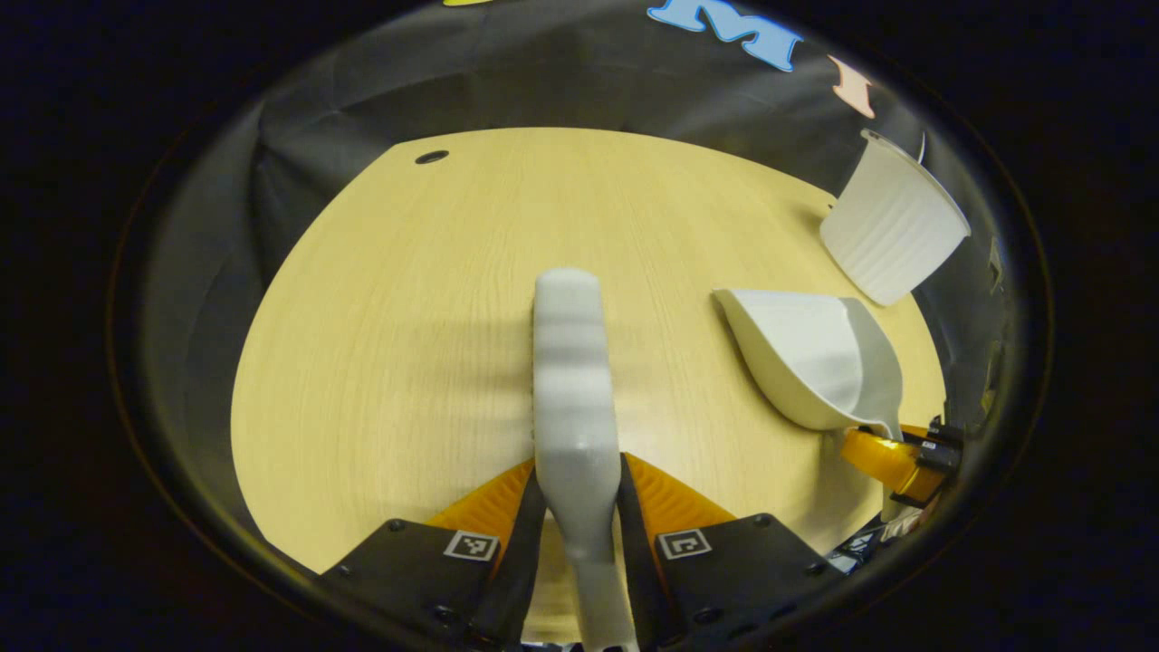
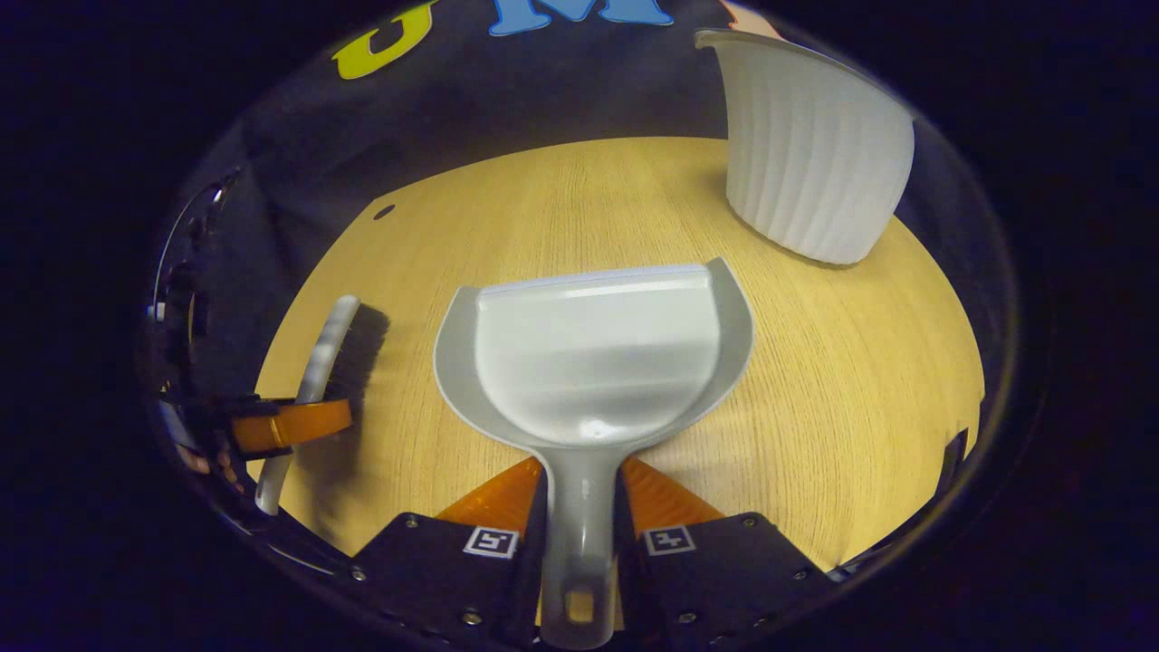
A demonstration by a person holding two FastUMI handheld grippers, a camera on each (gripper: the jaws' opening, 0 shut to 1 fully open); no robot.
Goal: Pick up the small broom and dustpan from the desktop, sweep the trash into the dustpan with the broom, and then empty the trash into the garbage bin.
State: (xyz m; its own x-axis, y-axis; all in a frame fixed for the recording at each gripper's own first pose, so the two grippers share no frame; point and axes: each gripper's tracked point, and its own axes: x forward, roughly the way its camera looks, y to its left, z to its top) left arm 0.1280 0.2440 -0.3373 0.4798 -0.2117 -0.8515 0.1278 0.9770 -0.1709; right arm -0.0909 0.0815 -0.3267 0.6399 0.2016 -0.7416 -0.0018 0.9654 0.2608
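Left gripper view
Left gripper (image 1: 579, 507): its jaws are closing tight on the neck of the broom (image 1: 570, 371), both fingers pressing the handle from either side.
Broom: it is pointing out over the middle of the table (image 1: 380, 299), back upward, bristles facing down, probably so it is ready to brush.
Dustpan (image 1: 815, 358): it is sitting toward the table's right edge, mouth facing the middle, where a sweep could reach it.
Bin (image 1: 892, 222): it is standing near the table's far right corner, beyond the dustpan.
Trash: I cannot make out any on the bare wood.

Right gripper view
Right gripper (image 2: 579, 534): its jaws are clamping the dustpan's handle, both fingers touching it.
Dustpan (image 2: 593, 362): it is lying flat or nearly flat over the table (image 2: 860, 380), front lip facing away, seemingly to catch sweepings.
Bin (image 2: 815, 154): it is standing upright at the far right corner, apart from the pan, open top handy for emptying.
Broom (image 2: 321, 353): it is being held near the left edge, bristles toward the pan.
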